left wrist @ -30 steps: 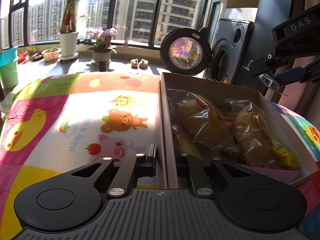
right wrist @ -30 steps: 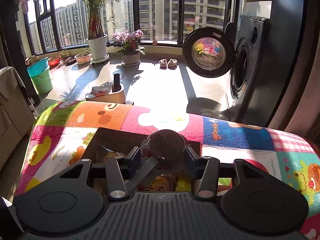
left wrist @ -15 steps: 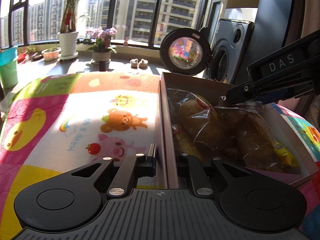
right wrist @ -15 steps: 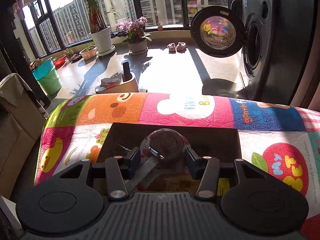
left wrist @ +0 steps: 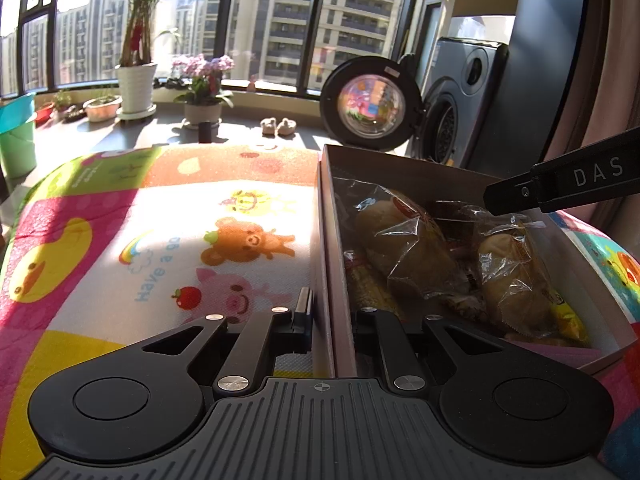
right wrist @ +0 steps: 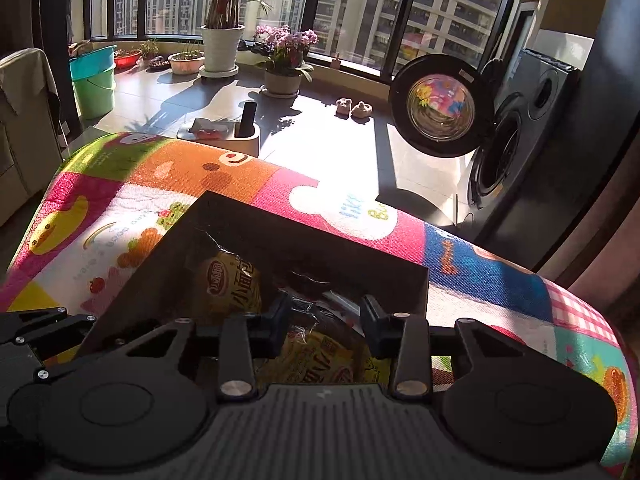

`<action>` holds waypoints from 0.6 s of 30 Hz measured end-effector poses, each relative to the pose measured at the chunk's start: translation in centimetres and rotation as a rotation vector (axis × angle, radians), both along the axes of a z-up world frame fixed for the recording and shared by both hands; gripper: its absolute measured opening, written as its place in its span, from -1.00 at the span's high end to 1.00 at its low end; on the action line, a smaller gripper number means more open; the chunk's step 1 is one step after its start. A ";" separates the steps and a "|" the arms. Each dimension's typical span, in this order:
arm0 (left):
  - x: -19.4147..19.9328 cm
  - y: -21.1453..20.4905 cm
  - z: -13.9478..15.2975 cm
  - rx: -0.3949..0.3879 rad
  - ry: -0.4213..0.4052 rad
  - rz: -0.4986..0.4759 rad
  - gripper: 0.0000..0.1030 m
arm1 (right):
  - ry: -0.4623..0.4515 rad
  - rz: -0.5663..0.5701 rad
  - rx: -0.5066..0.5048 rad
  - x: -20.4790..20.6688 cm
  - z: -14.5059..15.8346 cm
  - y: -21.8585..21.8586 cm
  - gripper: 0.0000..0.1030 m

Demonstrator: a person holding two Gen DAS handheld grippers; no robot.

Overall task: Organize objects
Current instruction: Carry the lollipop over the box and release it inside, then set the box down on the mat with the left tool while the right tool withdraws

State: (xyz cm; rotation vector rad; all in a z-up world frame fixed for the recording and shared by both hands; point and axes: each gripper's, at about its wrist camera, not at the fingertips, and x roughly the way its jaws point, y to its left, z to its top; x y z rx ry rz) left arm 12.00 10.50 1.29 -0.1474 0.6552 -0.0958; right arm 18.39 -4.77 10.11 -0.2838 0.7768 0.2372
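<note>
A brown cardboard box [left wrist: 404,168] sits on a colourful cartoon mat [left wrist: 168,240] and holds several wrapped bread snacks [left wrist: 404,240]. My left gripper [left wrist: 330,320] is shut on the box's near left wall. My right gripper [right wrist: 324,320] is open and hangs low over the box [right wrist: 320,236]; a dark round wrapped snack [right wrist: 320,320] lies between its fingers on the yellow bread packets [right wrist: 232,284]. I cannot tell if the fingers still touch it. The right gripper's black body shows in the left wrist view [left wrist: 568,178] over the box's far right.
Beyond the mat's far edge the floor holds a beige caddy with a remote [right wrist: 224,132], potted plants [right wrist: 220,28] and a green bucket [right wrist: 94,80]. A washing machine with its door open [right wrist: 444,108] stands at the right.
My right gripper came down into the box with the dark round snack, then opened; the snack now lies among the packets. My left gripper stayed shut on the box wall.
</note>
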 end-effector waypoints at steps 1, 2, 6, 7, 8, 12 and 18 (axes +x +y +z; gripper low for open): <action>0.0 0.0 0.0 0.000 0.000 0.000 0.74 | 0.000 0.009 0.007 -0.1 0.1 0.2 0.27; 0.0 0.0 0.0 0.000 0.000 0.000 0.74 | -0.001 0.013 0.013 -0.1 0.2 0.3 0.27; 0.0 0.0 0.0 0.000 0.000 0.000 0.74 | 0.018 0.011 0.029 -0.2 0.1 0.3 0.23; 0.0 0.0 0.0 0.000 0.000 0.000 0.74 | 0.032 0.007 0.031 -0.2 -0.1 0.2 0.18; 0.0 0.0 0.0 0.000 0.000 0.000 0.74 | 0.045 0.005 0.031 -0.3 -0.4 0.1 0.16; 0.0 0.0 0.0 0.001 0.000 0.000 0.74 | 0.040 -0.011 -0.033 -1.2 -1.6 -0.6 0.12; 0.1 -0.2 0.1 -0.008 0.001 0.002 0.73 | 0.034 -0.049 0.022 -1.7 -1.5 -3.1 0.00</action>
